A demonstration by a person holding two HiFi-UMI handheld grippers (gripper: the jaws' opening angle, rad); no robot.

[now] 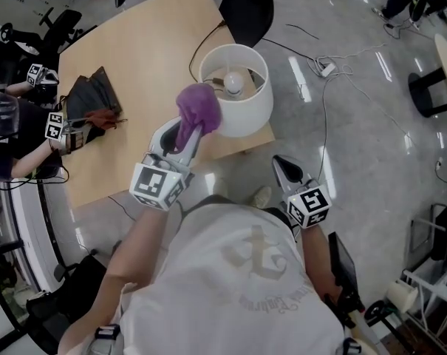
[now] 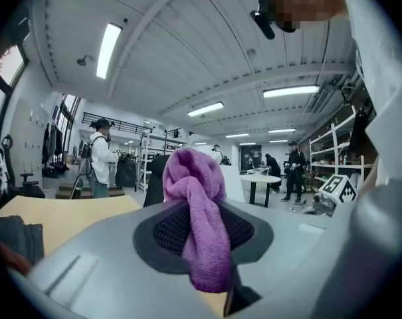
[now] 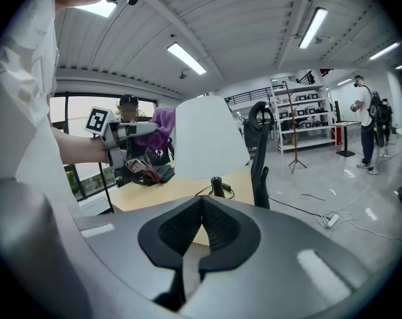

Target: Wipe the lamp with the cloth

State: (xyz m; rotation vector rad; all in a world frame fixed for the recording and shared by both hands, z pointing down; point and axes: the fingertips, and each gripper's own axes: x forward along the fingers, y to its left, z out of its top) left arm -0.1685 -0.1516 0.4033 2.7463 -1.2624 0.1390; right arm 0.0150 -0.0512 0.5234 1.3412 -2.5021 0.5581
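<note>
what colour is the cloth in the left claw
Purple; the cloth shows best in the left gripper view.

The head view looks steeply down from above the person's shoulders onto the table (image 1: 134, 58). It takes in the lamp (image 1: 238, 87) by the near right corner, the left gripper (image 1: 188, 130) and the right gripper (image 1: 286, 170). The left gripper view sits close behind the cloth (image 2: 201, 211) and faces almost level across the table. The right gripper view faces slightly downward from off the table's near edge, and shares the lamp, cloth and left gripper with the head view.
</note>
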